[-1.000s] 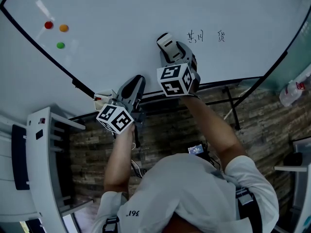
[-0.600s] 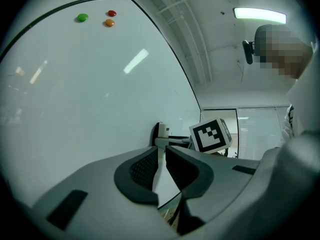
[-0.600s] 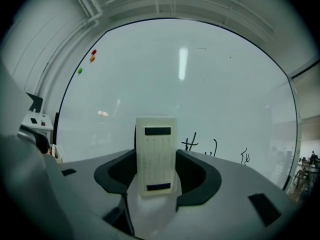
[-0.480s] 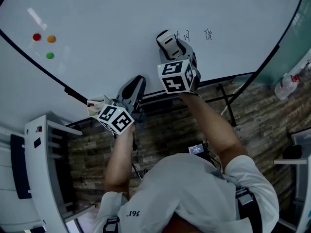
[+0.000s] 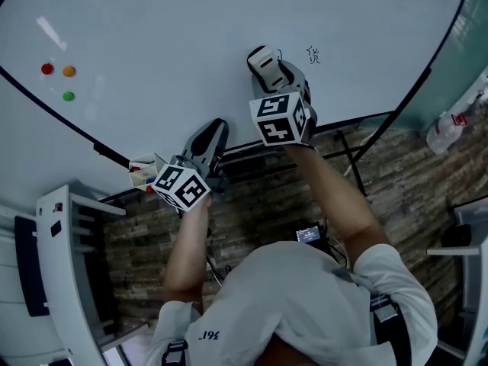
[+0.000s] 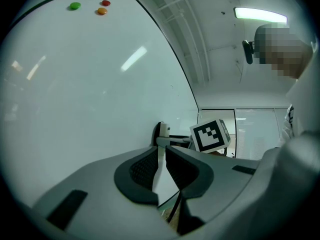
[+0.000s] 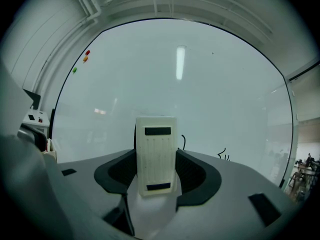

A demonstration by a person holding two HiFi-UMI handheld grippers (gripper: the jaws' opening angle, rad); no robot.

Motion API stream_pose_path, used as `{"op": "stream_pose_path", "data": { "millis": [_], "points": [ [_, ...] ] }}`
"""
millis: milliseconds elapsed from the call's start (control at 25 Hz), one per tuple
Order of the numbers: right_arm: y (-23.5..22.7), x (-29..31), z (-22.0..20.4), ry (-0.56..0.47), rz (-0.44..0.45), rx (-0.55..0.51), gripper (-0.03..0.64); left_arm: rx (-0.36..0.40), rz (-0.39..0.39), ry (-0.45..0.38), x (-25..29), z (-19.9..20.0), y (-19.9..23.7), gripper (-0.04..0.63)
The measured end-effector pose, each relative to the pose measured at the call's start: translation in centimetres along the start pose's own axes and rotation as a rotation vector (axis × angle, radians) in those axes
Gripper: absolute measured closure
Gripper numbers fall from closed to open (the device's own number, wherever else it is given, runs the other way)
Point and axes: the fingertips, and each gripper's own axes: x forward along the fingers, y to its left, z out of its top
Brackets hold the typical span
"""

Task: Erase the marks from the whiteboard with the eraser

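Note:
The whiteboard fills the top of the head view. My right gripper is shut on the white eraser, which is pressed flat against the board. One handwritten black mark lies just right of the eraser, and a short stroke shows at its edge. In the right gripper view the eraser sits upright between the jaws of the right gripper, with the mark to its right. My left gripper hangs near the board's lower edge, shut and holding nothing; the left gripper shows only a thin slit.
Red, orange and green magnets stick to the board's left part. A small box of pens sits on the board's ledge beside my left gripper. A white shelf unit stands at the left, the board's stand legs and a bottle at the right.
The eraser has slid right along the board across the left-hand characters, which no longer show. One character and a short stroke are still visible. The left gripper has kept its place.

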Motion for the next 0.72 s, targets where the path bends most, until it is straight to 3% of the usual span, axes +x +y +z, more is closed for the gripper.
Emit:
{"op": "stream_pose_path", "data": {
  "millis": [720],
  "points": [
    [-6.8, -0.9, -2.3, 0.011, -0.026, 0.002, 0.362, -0.007, -0.018, 0.007, 4.8, -2.0, -3.6, 0.557]
  ]
}}
